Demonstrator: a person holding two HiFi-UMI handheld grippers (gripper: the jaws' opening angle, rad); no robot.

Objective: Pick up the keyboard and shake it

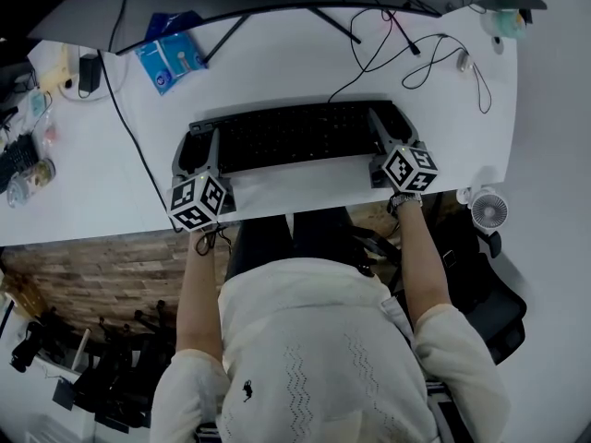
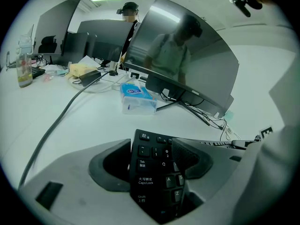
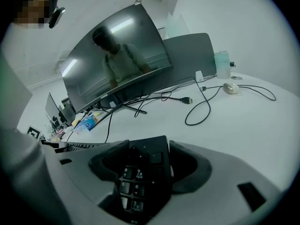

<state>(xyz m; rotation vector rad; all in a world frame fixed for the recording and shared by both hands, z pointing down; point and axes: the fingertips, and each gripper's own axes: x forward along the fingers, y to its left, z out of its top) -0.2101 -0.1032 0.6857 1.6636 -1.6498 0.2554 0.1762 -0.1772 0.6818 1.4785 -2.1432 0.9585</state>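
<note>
Both my forearms [image 1: 199, 284] reaching forward, my left claw [image 1: 199, 149] clamped on the left end of the one black keyboard [image 1: 295, 135], my right claw [image 1: 388, 129] clamped on its right end, keyboard along the counter's [image 1: 277, 63] near edge, one curved monitor [image 2: 187, 64] behind

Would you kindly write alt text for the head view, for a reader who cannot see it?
Seen from above, a person grips a black keyboard at both ends, the left claw on its left end and the right claw on its right, at a white desk. A blue tissue pack and loose cables lie farther back.
</note>
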